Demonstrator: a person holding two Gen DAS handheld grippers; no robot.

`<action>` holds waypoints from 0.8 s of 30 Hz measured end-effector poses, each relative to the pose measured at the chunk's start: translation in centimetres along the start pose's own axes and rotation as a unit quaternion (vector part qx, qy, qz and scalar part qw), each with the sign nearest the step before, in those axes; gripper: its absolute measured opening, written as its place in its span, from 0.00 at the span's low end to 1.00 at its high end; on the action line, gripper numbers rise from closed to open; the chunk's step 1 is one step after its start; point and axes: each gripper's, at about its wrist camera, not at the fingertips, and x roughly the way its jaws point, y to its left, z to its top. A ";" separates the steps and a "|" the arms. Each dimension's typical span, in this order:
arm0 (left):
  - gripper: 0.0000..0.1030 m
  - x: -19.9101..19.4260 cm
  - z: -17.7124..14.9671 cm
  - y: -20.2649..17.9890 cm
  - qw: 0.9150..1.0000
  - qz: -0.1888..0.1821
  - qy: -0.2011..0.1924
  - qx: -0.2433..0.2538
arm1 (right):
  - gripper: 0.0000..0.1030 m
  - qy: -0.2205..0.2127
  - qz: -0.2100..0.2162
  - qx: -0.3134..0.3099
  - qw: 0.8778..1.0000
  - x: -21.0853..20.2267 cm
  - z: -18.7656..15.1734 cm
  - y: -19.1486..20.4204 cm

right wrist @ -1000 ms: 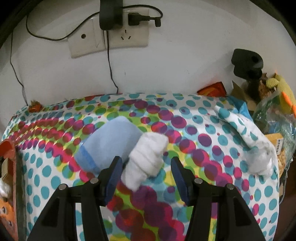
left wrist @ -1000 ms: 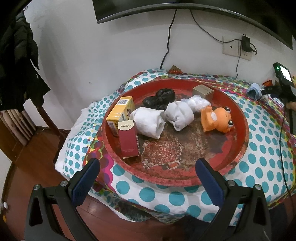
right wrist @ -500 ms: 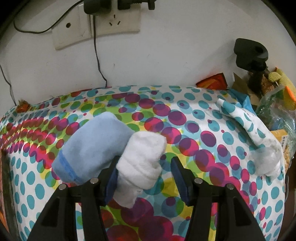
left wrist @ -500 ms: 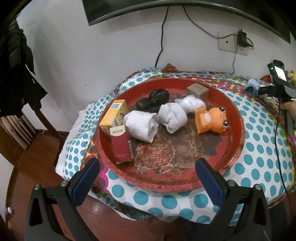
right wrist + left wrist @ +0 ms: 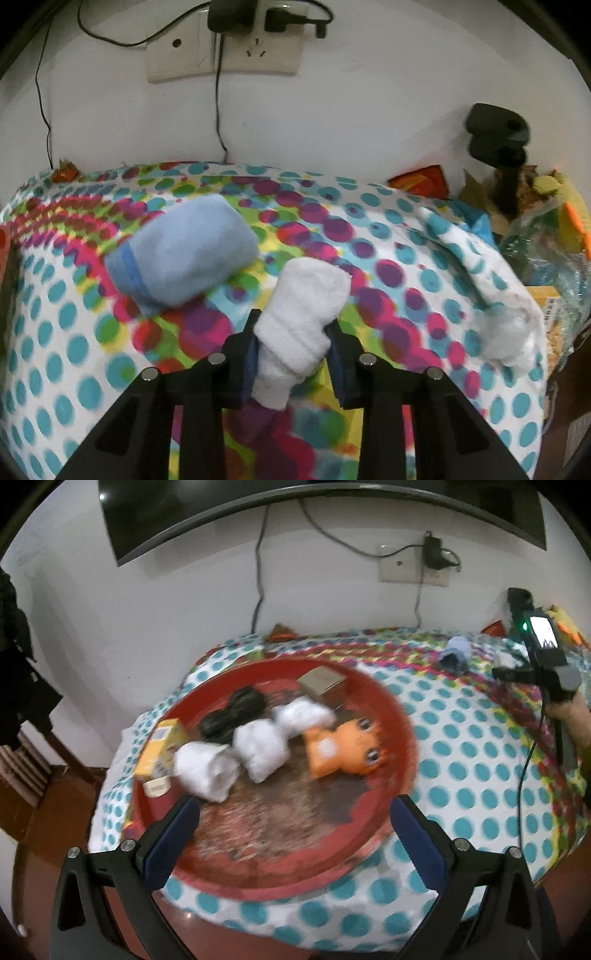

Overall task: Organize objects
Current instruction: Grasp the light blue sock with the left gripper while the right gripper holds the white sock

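The white sock roll (image 5: 303, 325) sat clamped between the pads of the right gripper (image 5: 291, 354), whose jaws had just been closing on it, near the table's right end beside a blue sock roll (image 5: 181, 254) on the dotted tablecloth (image 5: 55, 332). In the left wrist view, the left gripper (image 5: 291, 834) stood wide apart and empty over the near rim of the red tray (image 5: 402, 734), which held white rolls, an orange toy (image 5: 343, 749) and boxes.

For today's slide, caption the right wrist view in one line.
Right gripper, jaws just closed on a white sock, beside a blue sock on the dotted cloth.
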 end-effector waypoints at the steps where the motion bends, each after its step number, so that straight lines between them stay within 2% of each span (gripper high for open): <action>1: 1.00 0.2 0.3 -0.6 1.000 -0.005 0.001 -0.001 | 0.31 -0.003 -0.006 -0.001 1.000 -0.3 -0.5 -0.6; 6: 1.00 1.1 1.9 -3.7 0.999 -0.039 0.001 0.009 | 0.31 -0.008 -0.009 0.002 1.000 -1.5 -2.3 -3.0; 10: 1.00 2.0 3.6 -6.9 0.998 -0.052 -0.011 0.031 | 0.31 -0.003 -0.002 0.009 1.000 -1.9 -3.3 -4.3; 13: 1.00 3.3 5.2 -9.5 0.996 -0.065 -0.014 0.051 | 0.31 -0.001 0.004 0.012 1.000 -2.0 -3.4 -4.6; 16: 1.00 4.9 6.4 -11.3 0.996 -0.069 -0.007 0.054 | 0.31 0.005 0.001 0.004 1.000 -1.8 -3.3 -4.2; 24: 1.00 9.4 10.0 -15.6 0.992 -0.117 -0.011 0.051 | 0.31 0.010 0.005 0.007 1.000 -1.7 -3.3 -4.4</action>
